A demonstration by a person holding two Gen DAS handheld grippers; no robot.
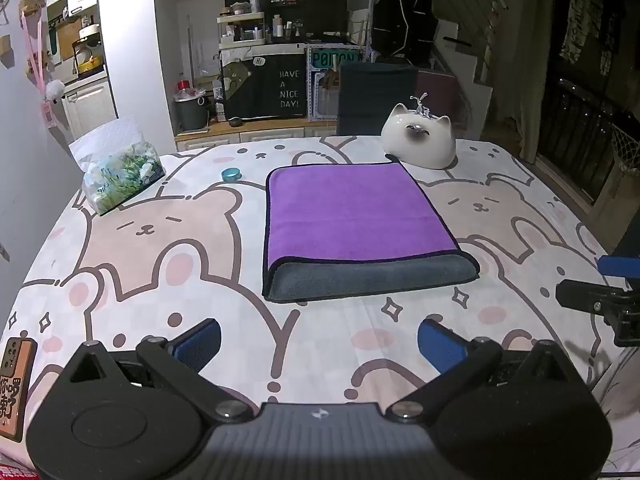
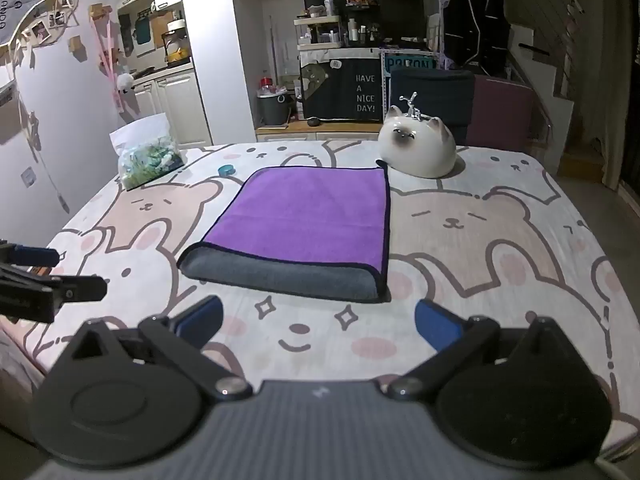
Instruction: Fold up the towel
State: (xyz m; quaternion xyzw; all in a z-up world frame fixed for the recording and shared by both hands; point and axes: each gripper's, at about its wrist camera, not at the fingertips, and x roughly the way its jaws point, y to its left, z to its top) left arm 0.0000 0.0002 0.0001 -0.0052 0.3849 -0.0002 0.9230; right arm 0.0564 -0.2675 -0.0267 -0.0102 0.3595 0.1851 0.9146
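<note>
A purple towel (image 1: 348,212) with a grey underside lies folded flat in the middle of the table, its grey fold edge (image 1: 372,278) towards me. It also shows in the right wrist view (image 2: 304,216). My left gripper (image 1: 318,344) is open and empty, hovering over the cloth just short of the towel's near edge. My right gripper (image 2: 318,320) is open and empty too, near the same edge. The right gripper also shows at the right edge of the left wrist view (image 1: 596,284), and the left gripper at the left edge of the right wrist view (image 2: 52,276).
The table wears a bear-print cloth (image 1: 160,240). A white cat-shaped ceramic (image 1: 418,140) stands just behind the towel's far right corner. A tissue pack (image 1: 120,168) lies at the far left, a small teal ring (image 1: 231,175) beside it. A phone (image 1: 14,384) lies near left.
</note>
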